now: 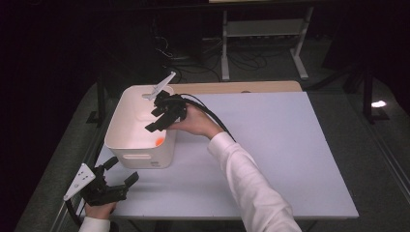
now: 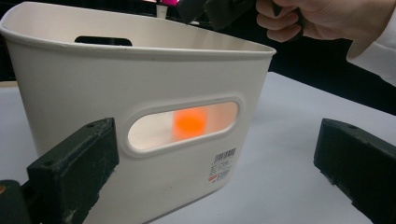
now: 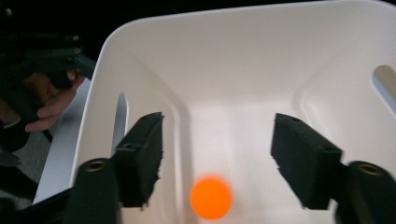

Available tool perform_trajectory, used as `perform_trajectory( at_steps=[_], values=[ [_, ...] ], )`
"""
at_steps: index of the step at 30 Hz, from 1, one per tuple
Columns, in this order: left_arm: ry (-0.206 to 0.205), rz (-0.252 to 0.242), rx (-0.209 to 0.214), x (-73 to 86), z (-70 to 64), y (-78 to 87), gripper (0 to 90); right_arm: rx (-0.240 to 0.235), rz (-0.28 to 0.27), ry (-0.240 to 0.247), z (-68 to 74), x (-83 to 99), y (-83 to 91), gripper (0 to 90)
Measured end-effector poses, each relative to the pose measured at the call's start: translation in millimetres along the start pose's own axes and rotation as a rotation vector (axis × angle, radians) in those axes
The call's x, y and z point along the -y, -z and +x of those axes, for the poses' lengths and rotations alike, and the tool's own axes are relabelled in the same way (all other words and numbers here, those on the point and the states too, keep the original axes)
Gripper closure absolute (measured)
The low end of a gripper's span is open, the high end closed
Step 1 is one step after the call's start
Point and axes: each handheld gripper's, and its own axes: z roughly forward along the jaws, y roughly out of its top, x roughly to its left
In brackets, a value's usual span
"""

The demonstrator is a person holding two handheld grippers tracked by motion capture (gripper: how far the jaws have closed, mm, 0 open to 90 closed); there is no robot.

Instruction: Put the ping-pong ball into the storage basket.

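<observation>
A white plastic bin (image 1: 126, 126) stands on the left part of the table. An orange ball (image 1: 159, 141) lies on its floor near the front wall. My right gripper (image 1: 154, 121) hangs over the bin's right rim, open, tilted down into it. In the right gripper view the ball (image 3: 211, 197) sits below the spread jaws of the right gripper (image 3: 217, 158), which hold nothing. My left gripper (image 1: 122, 170) is open near the table's front left corner, in front of the bin. In the left gripper view the ball (image 2: 189, 122) glows through the bin's handle slot, between the wide jaws of the left gripper (image 2: 215, 158).
The table (image 1: 270, 145) has a pale top with wide free room right of the bin. A wooden strip (image 1: 241, 87) runs along its far edge. A white-sleeved arm (image 1: 241, 169) crosses the middle. Dark floor, cables and a metal stand (image 1: 261, 34) lie beyond.
</observation>
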Motion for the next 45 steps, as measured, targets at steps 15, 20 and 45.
perform_trajectory(
  at_steps=[15, 20, 45],
  values=[
    [-0.002, -0.004, 0.001, 0.5, -0.6, 0.0, 0.0, 0.077, -0.082, -0.045, -2.0, 12.9, 36.2, 0.0],
    [-0.001, 0.003, -0.006, 0.1, 0.0, 1.0, 0.0, 0.087, -0.100, -0.056, -3.7, 20.9, 46.7, 0.0],
    [0.003, -0.006, -0.015, 0.9, -0.1, -0.9, 0.0, 0.122, -0.152, -0.105, -4.8, 55.2, 82.6, 0.0]
  ],
)
